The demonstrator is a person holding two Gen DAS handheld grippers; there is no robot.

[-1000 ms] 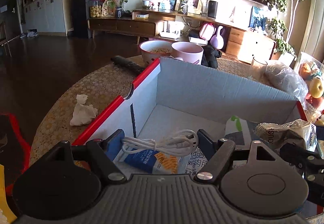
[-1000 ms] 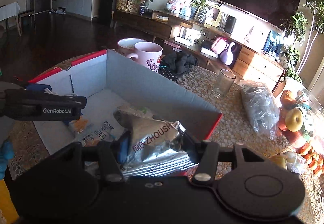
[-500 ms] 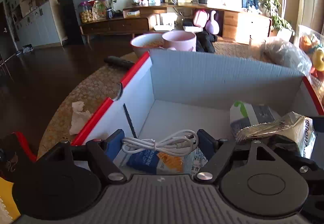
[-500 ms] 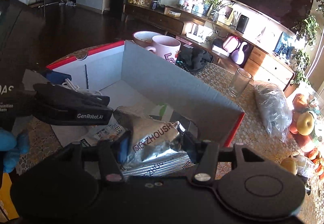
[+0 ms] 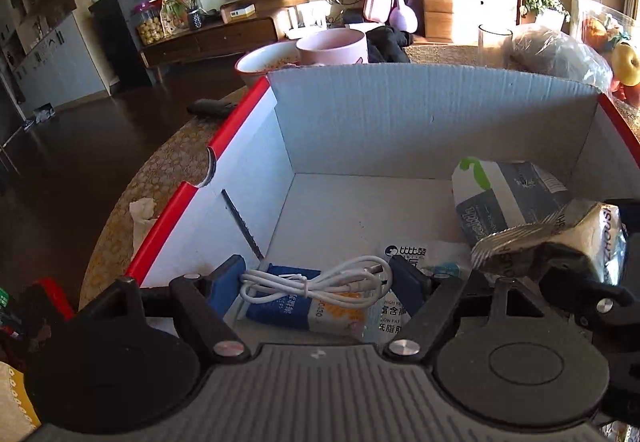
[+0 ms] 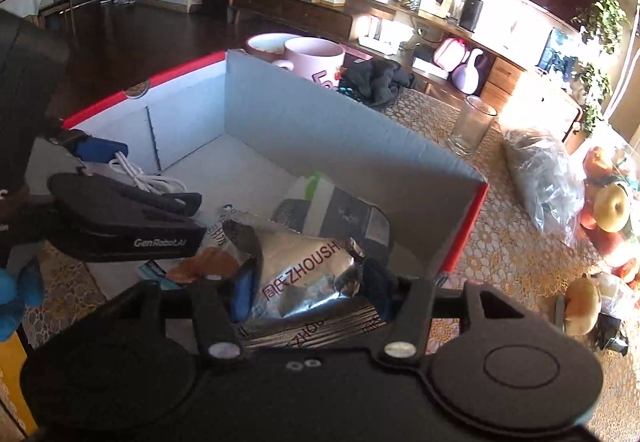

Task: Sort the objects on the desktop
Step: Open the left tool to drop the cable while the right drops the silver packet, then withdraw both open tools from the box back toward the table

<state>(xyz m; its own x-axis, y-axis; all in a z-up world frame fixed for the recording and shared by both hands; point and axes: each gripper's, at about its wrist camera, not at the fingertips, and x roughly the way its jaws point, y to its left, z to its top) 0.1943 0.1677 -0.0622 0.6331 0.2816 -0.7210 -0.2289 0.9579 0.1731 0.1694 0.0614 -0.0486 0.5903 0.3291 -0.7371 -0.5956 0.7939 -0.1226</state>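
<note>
Silver snack packet (image 6: 304,274) sits between the blue pads of the right gripper (image 6: 310,288), whose jaws have just been opening, above the open cardboard box (image 5: 432,114). Left gripper (image 5: 318,278) grasps a coiled white cable (image 5: 316,280) low inside the box, over flat sachets (image 5: 304,312); pink mug (image 6: 316,56) and glass (image 6: 472,126) stand beyond on the bench (image 6: 500,242).

Lace-covered table (image 6: 492,242) carries box (image 6: 320,122), glass (image 6: 472,126), mugs (image 6: 316,56).
</note>
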